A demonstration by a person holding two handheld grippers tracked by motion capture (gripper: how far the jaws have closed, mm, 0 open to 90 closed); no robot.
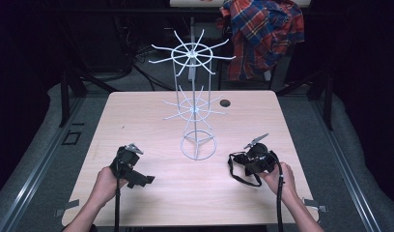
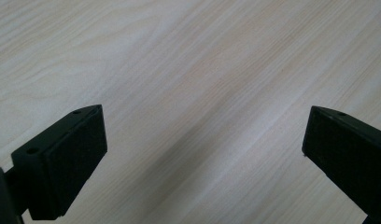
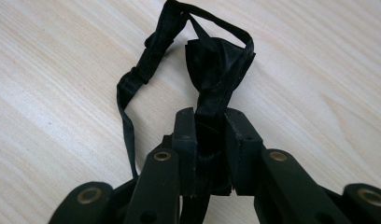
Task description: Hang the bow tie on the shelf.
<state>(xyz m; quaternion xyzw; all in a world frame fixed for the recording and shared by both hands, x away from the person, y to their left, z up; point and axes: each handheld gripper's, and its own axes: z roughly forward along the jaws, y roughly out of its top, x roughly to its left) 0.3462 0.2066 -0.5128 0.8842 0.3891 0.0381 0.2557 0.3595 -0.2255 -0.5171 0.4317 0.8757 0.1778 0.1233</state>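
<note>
A black bow tie with a thin neck strap lies on the pale wooden table. My right gripper is shut on the tie's knot, and the bow fans out beyond the pads. In the high view the right gripper sits at the table's right, with the bow tie strap looped beside it. My left gripper rests at the table's left. In the left gripper view, the left gripper is open wide over bare wood, with nothing between the pads.
A white wire display rack with two tiers of spoke hooks stands mid-table, its ring base between the two grippers. A plaid shirt hangs behind the table. A cable hole lies near the far edge.
</note>
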